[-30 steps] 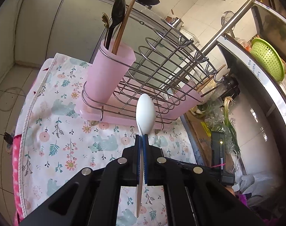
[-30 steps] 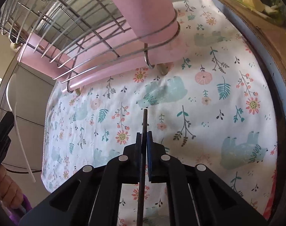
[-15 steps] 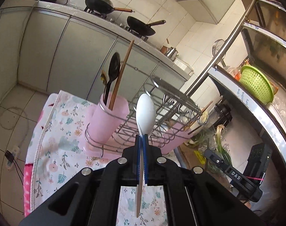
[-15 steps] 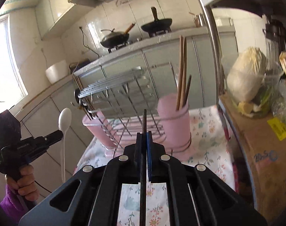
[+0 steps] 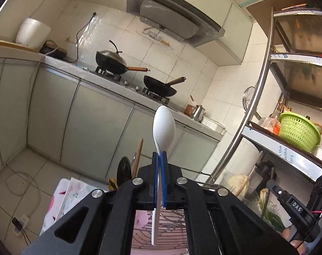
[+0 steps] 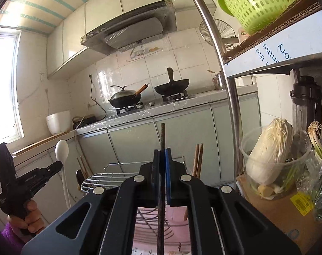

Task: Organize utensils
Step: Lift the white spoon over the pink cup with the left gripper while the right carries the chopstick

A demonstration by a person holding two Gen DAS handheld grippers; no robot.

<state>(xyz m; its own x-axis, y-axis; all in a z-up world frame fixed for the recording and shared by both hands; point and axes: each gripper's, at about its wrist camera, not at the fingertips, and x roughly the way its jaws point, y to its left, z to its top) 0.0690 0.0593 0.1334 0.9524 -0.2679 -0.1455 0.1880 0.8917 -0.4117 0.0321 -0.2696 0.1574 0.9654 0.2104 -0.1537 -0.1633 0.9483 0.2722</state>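
Left wrist view
Left gripper (image 5: 160, 156): lower middle of the frame, blue pads pinched tight on the white spoon.
White spoon (image 5: 163, 127): upright in the middle of the frame, bowl above the pads, handle running down below them.
Wire rack (image 5: 173, 223): bottom middle, seen between the gripper's arms, pink base under it.
Utensils behind the gripper: a black spoon (image 5: 123, 172) and a wooden stick (image 5: 138, 155) poke up just left of the pads.
Flowered cloth (image 5: 63, 199): lower left, hanging at a table edge.
Right gripper (image 5: 292, 204): lower right edge, black body only, fingertips out of sight here.
Green basket (image 5: 296, 129): right side, on a shelf.

Right wrist view
Right gripper (image 6: 162, 155): lower middle, pads closed on a thin dark chopstick.
Dark chopstick (image 6: 162, 136): upright, tip above the pads, the rest running down to the bottom edge.
Wire rack (image 6: 110, 177): behind the gripper, lower middle.
Wooden chopsticks (image 6: 198, 159): standing just right of the pads.
Left gripper (image 6: 60, 165): lower left, held by a hand (image 6: 29, 216), gripping the white spoon (image 6: 62, 150) upright.
Cabbage (image 6: 269, 148): right side, in a clear tub.
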